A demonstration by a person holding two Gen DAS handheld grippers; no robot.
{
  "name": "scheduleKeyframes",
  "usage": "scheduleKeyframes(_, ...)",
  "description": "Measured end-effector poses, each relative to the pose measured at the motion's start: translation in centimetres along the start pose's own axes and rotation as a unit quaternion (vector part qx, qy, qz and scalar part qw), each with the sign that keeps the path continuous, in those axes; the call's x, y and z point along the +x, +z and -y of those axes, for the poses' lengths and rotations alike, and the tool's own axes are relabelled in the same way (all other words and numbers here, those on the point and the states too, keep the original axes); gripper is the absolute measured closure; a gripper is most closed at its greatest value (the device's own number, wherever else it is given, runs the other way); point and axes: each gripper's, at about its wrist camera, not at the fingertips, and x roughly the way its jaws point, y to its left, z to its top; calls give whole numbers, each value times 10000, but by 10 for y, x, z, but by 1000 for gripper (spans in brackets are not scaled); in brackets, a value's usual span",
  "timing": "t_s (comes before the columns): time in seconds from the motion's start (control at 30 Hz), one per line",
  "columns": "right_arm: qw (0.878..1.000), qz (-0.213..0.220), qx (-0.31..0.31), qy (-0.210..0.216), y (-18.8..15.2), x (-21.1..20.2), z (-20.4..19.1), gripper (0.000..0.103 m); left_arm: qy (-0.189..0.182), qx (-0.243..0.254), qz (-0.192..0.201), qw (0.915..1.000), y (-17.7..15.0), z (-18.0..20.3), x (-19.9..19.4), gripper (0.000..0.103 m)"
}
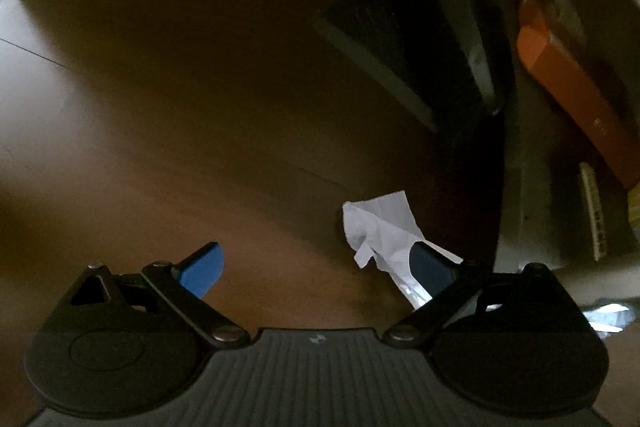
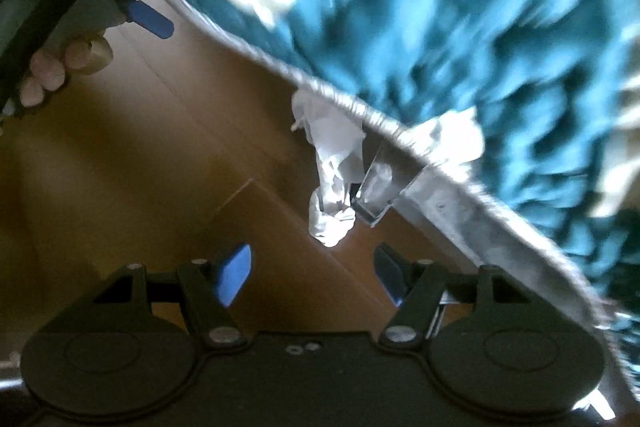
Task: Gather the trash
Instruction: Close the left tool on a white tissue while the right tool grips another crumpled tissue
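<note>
The left gripper [image 1: 316, 267] pointed steeply down at a brown wooden floor [image 1: 180, 107], its blue-padded jaws standing wide apart with nothing between them. A crumpled white paper [image 1: 380, 227] lay on the floor at about one o'clock from that gripper, and the blue pad on the paper's side overlapped its lower edge in the left wrist view; whether the pad touched it could not be told. At two o'clock stood a pale shelf unit [image 1: 516, 187] holding an orange box [image 1: 568, 75]. The right gripper [image 2: 312, 275] also faced downward with its jaws spread apart and empty. Just past its fingertips, at twelve o'clock, a twisted white wrapper [image 2: 332, 163] lay on the floor beside a small clear plastic piece [image 2: 378, 187], both against the grey edge of a teal rug [image 2: 500, 27], blurred across the upper right. At ten o'clock a person's hand [image 2: 60, 63] gripped the other gripper's handle.
</note>
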Motion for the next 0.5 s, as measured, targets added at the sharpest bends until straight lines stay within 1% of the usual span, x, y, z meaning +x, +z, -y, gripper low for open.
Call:
scheduleKeyframes(0.1,9998,-155,121,-98,3,36,4,35,-92,-83,-147,9998,1,3,29,3)
scheduleKeyframes(0.23,9988,-314,249,-282,5,71,8,35,-163,-172,-269,9994,8,9,63,4)
scheduleKeyframes(0.3,9982,-365,343,-331,8,84,12,35,-190,-218,-280,9992,14,13,75,4)
scheduleKeyframes(0.4,9967,-392,579,-412,13,99,17,35,-219,-184,-456,9985,20,23,95,4)
scheduleKeyframes(0.47,9955,-427,704,-466,14,106,18,36,-173,-140,-493,9985,22,28,104,4)
scheduleKeyframes(0.5,9952,-420,724,-498,13,108,16,35,-215,-127,-518,9983,22,31,109,5)
